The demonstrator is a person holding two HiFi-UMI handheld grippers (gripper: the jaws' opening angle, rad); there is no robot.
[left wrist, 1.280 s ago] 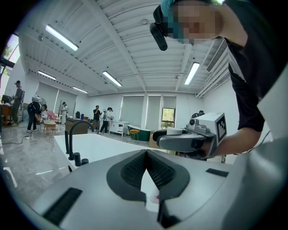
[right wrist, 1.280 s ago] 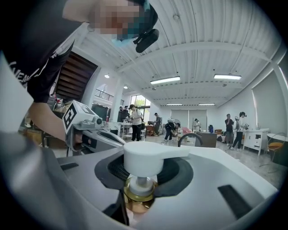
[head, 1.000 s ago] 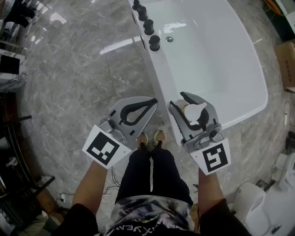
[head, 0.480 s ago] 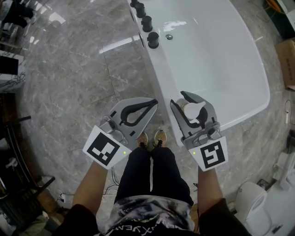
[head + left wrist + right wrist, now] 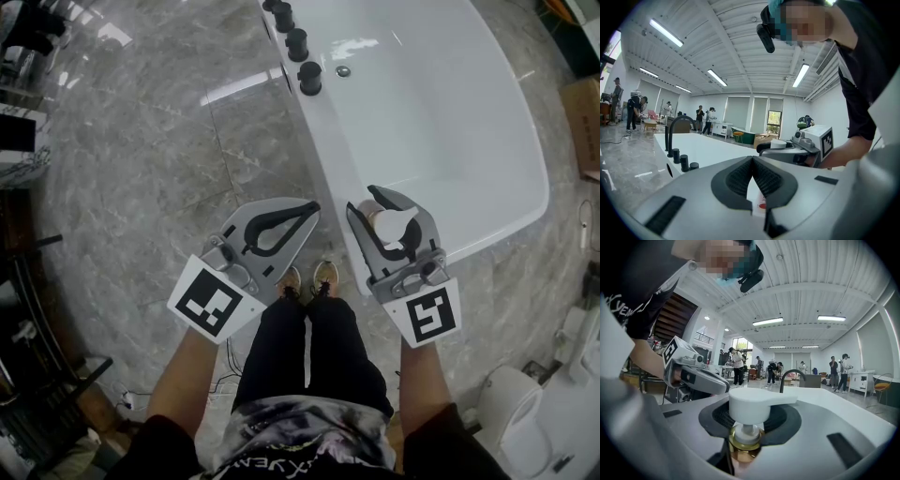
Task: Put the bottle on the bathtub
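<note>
A pump bottle (image 5: pixel 395 225) was clamped in the right claw (image 5: pixel 364 202) over the bathtub (image 5: pixel 330 161) rim, the left claw (image 5: pixel 310 207) closed on nothing.

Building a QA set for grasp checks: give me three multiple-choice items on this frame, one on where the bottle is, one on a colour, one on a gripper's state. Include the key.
1. Where is the bottle?
A. Standing on the bathtub rim.
B. Lying on the floor.
C. In the right hand-held gripper.

2. What colour is the bottle's pump head?
A. White.
B. Black.
C. Red.

3. How do the left hand-held gripper's jaws stand?
A. Wide apart.
B. Together, nothing between them.
C. Clamped on a black knob.

Key:
1 C: the right gripper view shows its jaws closed around the bottle's neck.
2 A: the pump head reads white above a gold collar.
3 B: the left gripper view shows the tips meeting with nothing held.
</note>
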